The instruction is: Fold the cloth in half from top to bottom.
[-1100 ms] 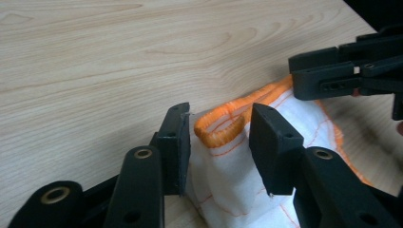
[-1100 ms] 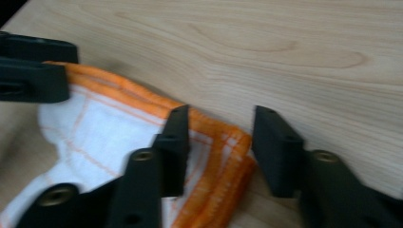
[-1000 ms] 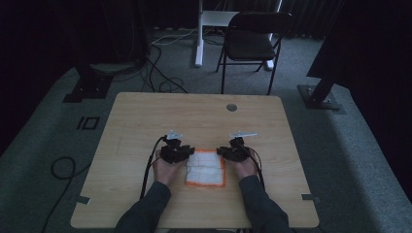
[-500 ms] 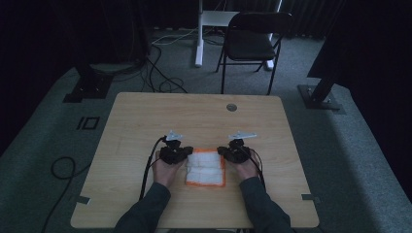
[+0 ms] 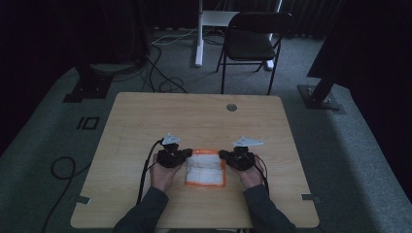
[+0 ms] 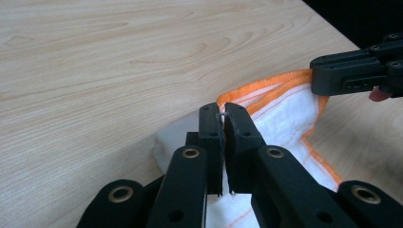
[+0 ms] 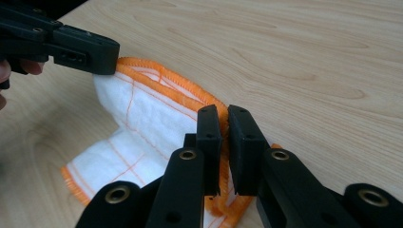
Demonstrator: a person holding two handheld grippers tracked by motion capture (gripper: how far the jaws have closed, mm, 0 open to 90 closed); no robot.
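Gripping the far corners of the folded white cloth with orange stitched edging (image 5: 205, 168), lying on the pale wooden table (image 5: 194, 116), the left gripper (image 6: 223, 112) and right gripper (image 7: 224, 116) are clenched on its hem. The fold looks begun; next, judging by this, lift both corners together and carry them evenly over the cloth.

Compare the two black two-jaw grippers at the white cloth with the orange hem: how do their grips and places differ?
The left gripper pinches the white cloth with the orange hem at its far left corner; the right gripper pinches the far right corner. The left gripper's jaws are pressed almost together on a thin edge, while the right gripper's jaws show a slightly wider gap with the orange hem between them. Both are shut on the cloth, over the light wooden table.
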